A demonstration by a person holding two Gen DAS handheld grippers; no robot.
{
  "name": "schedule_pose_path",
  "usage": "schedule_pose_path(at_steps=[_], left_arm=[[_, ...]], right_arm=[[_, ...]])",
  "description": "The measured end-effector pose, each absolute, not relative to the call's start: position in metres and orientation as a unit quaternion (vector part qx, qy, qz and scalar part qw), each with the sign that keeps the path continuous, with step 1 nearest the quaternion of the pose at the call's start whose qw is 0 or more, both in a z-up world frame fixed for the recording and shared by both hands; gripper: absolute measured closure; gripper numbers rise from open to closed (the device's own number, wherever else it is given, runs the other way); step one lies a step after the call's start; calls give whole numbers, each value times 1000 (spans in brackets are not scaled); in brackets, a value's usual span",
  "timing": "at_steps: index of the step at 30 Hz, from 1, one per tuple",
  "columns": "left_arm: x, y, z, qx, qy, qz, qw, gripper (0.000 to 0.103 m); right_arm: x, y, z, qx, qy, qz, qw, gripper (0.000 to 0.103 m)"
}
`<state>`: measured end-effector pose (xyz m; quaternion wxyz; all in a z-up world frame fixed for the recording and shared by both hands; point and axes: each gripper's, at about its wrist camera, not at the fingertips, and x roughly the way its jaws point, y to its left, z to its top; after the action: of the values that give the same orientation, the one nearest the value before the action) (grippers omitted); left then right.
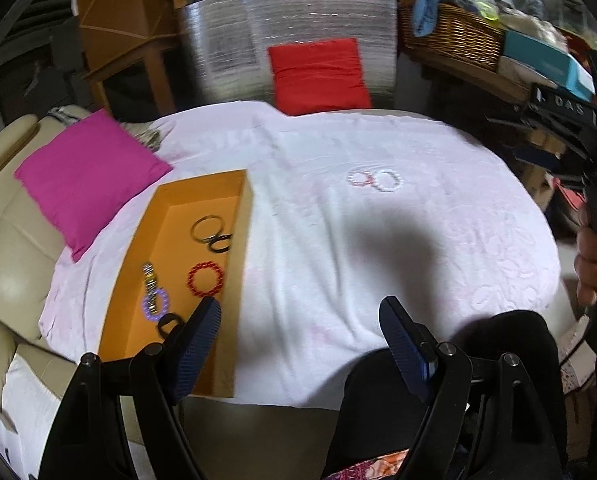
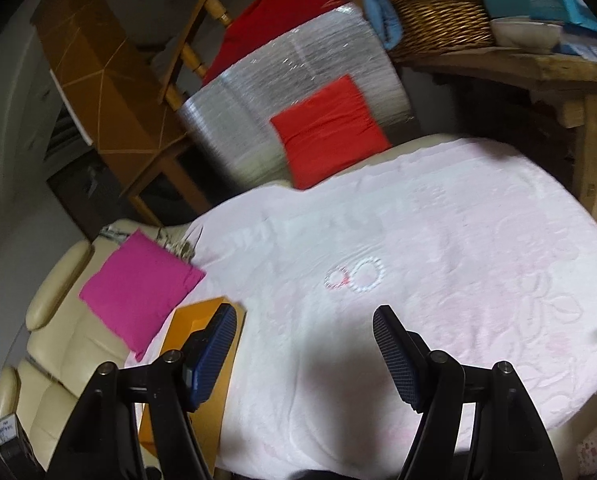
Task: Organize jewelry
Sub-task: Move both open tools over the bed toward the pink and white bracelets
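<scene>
Pale beads are what is left out: two bracelets, a pinkish bracelet [image 2: 337, 279] and a white bracelet [image 2: 365, 275], are lying on the white cloth [image 2: 458, 240], touching side by side so that together they are forming a short row running left to right across both views. From the right hand-held gripper [image 2: 302, 334] the pair is sitting straight ahead and slightly right of centre, near; from the left hand-held gripper [image 1: 300, 326] [image 1: 374, 180] they are lying farther off, ahead and to the right. The right one is judged the nearer and better lined up for a pick.

Both hand-held grippers are hovering above the cloth with their fingers spread wide, gripping nothing and touching nothing.

Left of the pair, well apart, the orange box [image 1: 234, 216] is already holding a red bracelet [image 1: 205, 279], a purple bracelet [image 1: 156, 305], a metal bangle [image 1: 207, 229] and some darker pieces, so the carry is likely going leftward.
</scene>
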<state>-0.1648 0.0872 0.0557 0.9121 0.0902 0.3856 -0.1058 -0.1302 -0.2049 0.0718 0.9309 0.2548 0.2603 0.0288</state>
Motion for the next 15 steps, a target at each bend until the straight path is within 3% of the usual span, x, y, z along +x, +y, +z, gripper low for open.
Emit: schedule_pose_path(at_steps=[15], left_arm=[[-117,52,32,80,404,-123,903,21]], right_arm=[[-80,-229,41,271,269,21,924,27]])
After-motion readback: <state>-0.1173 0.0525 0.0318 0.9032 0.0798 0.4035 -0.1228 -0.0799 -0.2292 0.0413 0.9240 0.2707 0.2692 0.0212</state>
